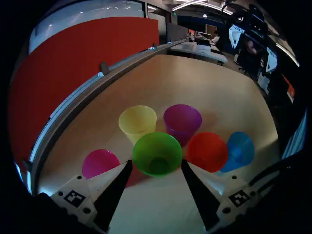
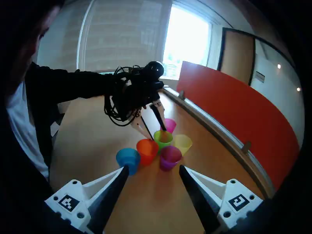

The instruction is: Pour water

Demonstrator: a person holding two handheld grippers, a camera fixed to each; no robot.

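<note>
Several plastic cups stand bunched on a wooden table (image 1: 187, 82). The green cup (image 1: 157, 154) sits right between the fingertips of my left gripper (image 1: 156, 166), which is open, with the tips flanking the cup's rim. Around it are a yellow cup (image 1: 137, 121), a purple cup (image 1: 182, 121), a red cup (image 1: 206, 151), a blue cup (image 1: 240, 150) and a pink cup (image 1: 100, 163). The right gripper view has the left gripper (image 2: 156, 126) reaching down over the green cup (image 2: 163, 137). My right gripper (image 2: 153, 167) is open, a short way before the purple cup (image 2: 170, 156).
A red partition (image 1: 78, 62) with a grey rail (image 1: 97, 84) runs along one side of the table. A person in a dark sleeve (image 2: 66, 84) holds the left gripper, with cables (image 2: 117, 105) hanging from it. Office desks (image 1: 202, 48) stand beyond the table.
</note>
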